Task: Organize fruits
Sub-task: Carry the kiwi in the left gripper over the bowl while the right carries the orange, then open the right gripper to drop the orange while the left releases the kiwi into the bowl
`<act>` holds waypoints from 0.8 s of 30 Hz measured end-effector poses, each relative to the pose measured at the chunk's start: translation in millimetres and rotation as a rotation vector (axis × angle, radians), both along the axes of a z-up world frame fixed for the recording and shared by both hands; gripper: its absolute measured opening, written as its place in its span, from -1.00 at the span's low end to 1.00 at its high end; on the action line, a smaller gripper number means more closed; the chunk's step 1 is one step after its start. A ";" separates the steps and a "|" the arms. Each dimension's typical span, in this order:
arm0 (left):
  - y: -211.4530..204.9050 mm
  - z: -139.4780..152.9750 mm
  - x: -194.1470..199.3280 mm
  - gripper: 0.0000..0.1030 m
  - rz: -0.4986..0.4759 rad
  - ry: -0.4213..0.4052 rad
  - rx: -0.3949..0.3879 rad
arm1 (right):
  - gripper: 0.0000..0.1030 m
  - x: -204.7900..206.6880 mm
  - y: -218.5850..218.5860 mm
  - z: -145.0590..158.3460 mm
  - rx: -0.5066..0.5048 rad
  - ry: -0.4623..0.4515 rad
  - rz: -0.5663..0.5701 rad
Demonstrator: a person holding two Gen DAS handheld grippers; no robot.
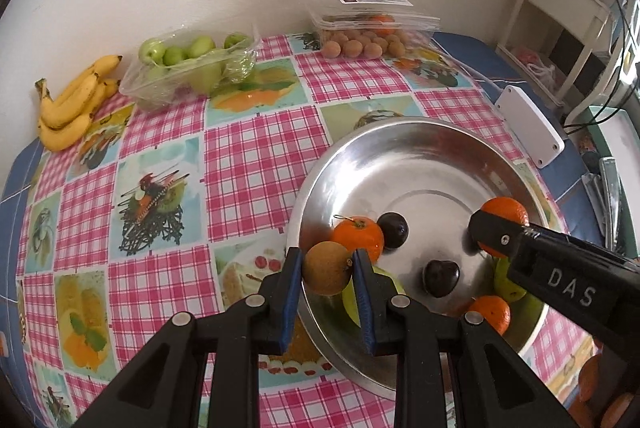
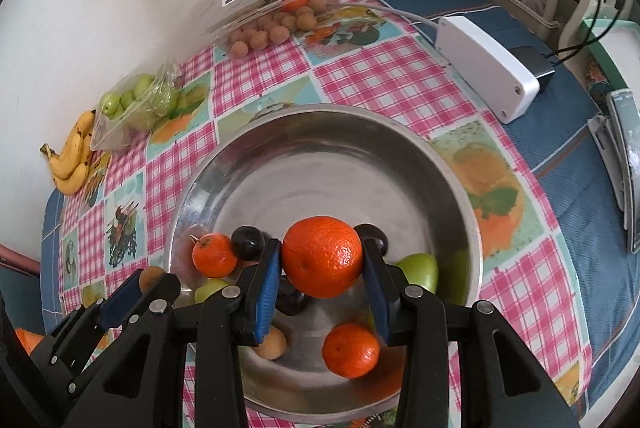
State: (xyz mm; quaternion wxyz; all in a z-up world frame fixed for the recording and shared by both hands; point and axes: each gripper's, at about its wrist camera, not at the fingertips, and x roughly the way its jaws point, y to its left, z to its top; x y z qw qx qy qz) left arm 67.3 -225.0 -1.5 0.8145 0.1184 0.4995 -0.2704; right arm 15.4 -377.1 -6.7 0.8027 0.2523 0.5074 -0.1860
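Note:
A steel bowl (image 1: 400,151) (image 2: 320,131) holds tangerines (image 1: 359,232) (image 2: 351,350), dark plums (image 1: 441,278) (image 2: 248,243) and green apples (image 2: 418,271). My left gripper (image 1: 327,267) is shut on a small brown longan (image 1: 326,268) just over the bowl's near-left rim. In the right wrist view this same gripper (image 2: 148,278) shows at the left with the longan (image 2: 150,276). My right gripper (image 2: 321,256) is shut on a large tangerine (image 2: 322,256) above the bowl's middle. From the left wrist view the right gripper (image 1: 500,228) reaches in from the right with that tangerine (image 1: 505,211).
A checked fruit-print tablecloth (image 1: 248,155) covers the table. Bananas (image 1: 70,99) and a clear tray of green fruit (image 1: 188,67) lie by the back wall. An open clamshell of longans (image 1: 360,39) stands at the back. A white box (image 2: 486,61) with a cable sits right of the bowl.

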 end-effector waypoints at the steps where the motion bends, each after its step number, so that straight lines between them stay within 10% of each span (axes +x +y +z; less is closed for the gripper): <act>1: -0.4 -0.6 0.2 -0.47 0.000 0.001 0.000 | -0.19 0.8 0.6 -1.2 0.000 0.002 0.003; 24: -0.3 -15.3 6.1 -0.46 0.014 0.057 0.010 | -0.18 11.5 5.7 -18.5 -0.011 0.064 0.037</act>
